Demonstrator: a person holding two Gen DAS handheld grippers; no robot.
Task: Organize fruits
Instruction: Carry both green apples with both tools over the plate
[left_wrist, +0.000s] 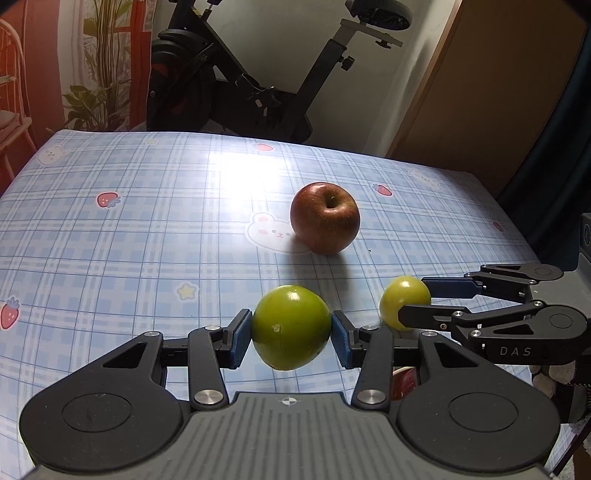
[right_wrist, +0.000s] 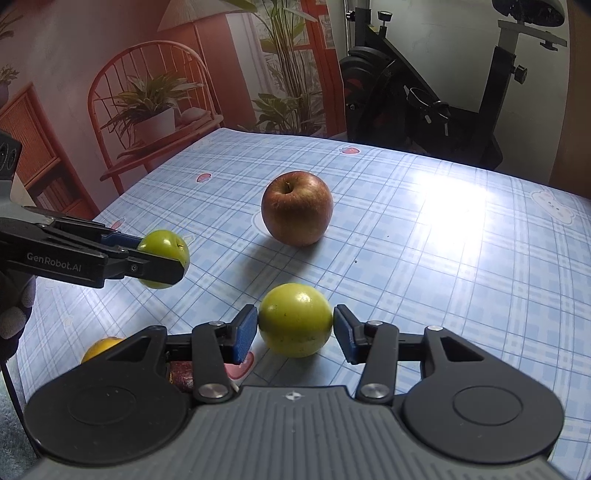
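From the left wrist view, the left hand-held gripper has its blue pads pinched onto a green fruit in the lower middle of the frame, and it looks lifted off the checked surface, though I can't say for sure. The right hand-held gripper pokes in from the right edge around a smaller-looking green fruit, and the red apple sits alone in the center. Something reddish peeks out below the fingers at lower right, too hidden to name. In the right wrist view its green fruit sits between the pads, touching on the left, a sliver of gap on the right maybe, so barely gripped or about to be. No bowl or tray shows anywhere, so I'd guess sorting is early. A yellow fruit and a dark red bit hide at lower left.
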